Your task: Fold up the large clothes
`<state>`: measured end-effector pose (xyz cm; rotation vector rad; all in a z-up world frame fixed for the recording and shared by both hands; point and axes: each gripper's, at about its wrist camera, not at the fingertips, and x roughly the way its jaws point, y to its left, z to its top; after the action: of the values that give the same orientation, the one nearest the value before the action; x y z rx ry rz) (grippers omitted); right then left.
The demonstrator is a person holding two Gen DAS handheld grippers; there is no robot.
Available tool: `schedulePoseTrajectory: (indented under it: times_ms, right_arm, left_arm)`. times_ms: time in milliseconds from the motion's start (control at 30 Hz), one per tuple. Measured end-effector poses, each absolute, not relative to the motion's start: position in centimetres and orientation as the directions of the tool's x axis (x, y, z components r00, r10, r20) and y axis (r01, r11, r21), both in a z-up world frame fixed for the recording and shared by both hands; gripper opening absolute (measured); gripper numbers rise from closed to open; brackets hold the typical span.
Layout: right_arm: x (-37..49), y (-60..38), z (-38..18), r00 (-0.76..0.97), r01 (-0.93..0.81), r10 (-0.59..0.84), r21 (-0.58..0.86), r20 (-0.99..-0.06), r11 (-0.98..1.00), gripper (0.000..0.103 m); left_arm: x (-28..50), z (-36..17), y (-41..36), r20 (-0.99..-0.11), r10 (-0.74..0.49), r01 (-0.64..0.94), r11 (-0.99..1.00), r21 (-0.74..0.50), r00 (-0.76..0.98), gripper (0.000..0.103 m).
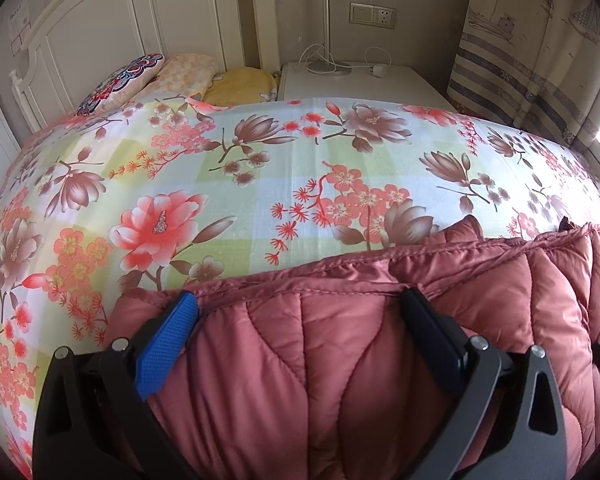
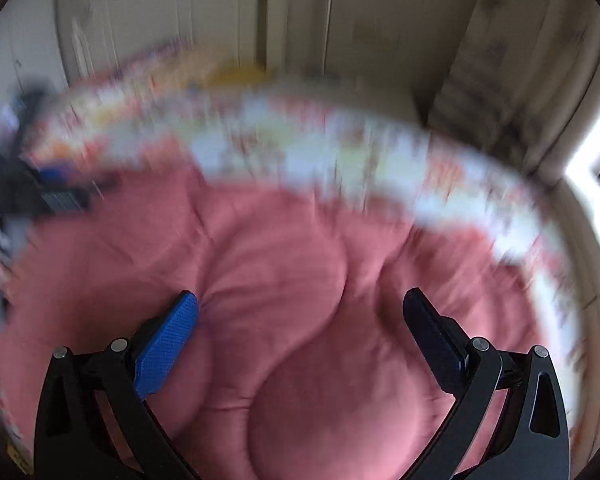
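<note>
- A quilted pink coat [image 1: 360, 360] lies spread on the floral bed [image 1: 220, 184], flat for folding.
- Left hand-held gripper [image 1: 300, 320] poised spread over its seamed edge.
- Right hand-held gripper [image 2: 300, 320], blurred view, likewise spread above the padding.

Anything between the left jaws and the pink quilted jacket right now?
Nothing visible. The left gripper is open directly over the quilted jacket, near its stitched edge on the floral bedsheet, with no other item between them.

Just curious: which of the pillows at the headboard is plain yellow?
The yellow pillow, rightmost beside the white nightstand; the others are the checked one and the dark-patterned one.
</note>
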<state>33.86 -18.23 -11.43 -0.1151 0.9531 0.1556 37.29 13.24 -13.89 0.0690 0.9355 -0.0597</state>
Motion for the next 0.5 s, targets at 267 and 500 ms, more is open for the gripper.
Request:
schedulePoseTrajectory:
  times_ms: [267, 500]
  right_arm:
    - [34.0, -19.3, -12.2, 0.586, -0.167, 0.146, 0.057, -0.797, 0.984, 0.098]
    - [30.7, -22.1, -8.5, 0.671, -0.049, 0.027, -0.009, -0.741, 0.999, 0.098]
  left_arm:
    - [37.3, -13.8, 13.1, -0.806, -0.015, 0.081, 0.996, 0.041, 0.592, 0.101]
    - [37.3, -13.8, 13.1, -0.806, -0.012, 0.08, 0.996, 0.045, 0.592, 0.101]
